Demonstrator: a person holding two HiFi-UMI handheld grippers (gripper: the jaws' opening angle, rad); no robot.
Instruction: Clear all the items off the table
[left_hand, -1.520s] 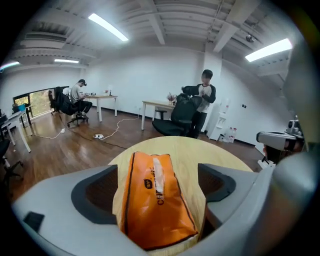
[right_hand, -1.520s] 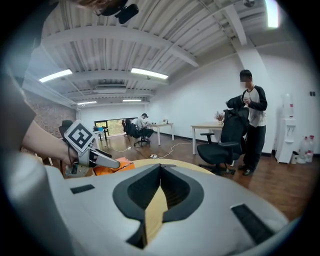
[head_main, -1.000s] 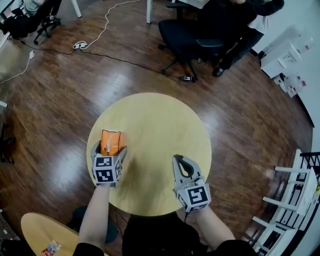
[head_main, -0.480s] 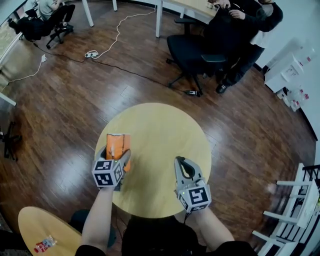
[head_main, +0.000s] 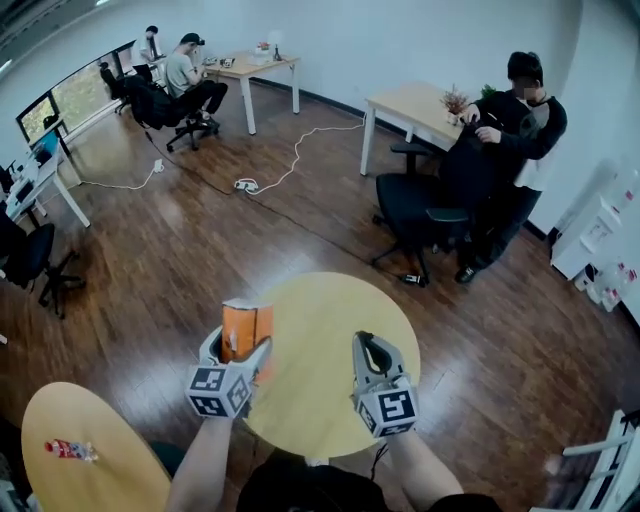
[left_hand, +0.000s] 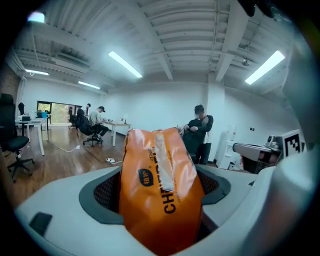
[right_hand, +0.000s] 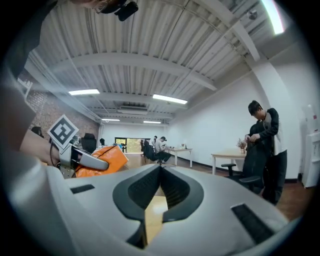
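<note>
1. Over the desk's (head_main: 330, 310) left edge, we hold the orange packet (head_main: 247, 328). Its long axis points away from us.
2. The left hand-held gripper (head_main: 238, 348) pinches it, its jaws having just closed in.
3. The right hand-held gripper (head_main: 372, 350) is pressed together, empty.
4. Open floor (head_main: 150, 260) surrounds the desk.
5. A second ago the packet lay on the desk.

The orange packet (left_hand: 161, 200) carries bold black capitals running up its face: "CHEE", then what looks like an R (the rest disappears into a crease). Above them sits a small dark oval logo (left_hand: 144, 176) with yellow characters too small to read. The thin print beside the capitals is illegible.
</note>
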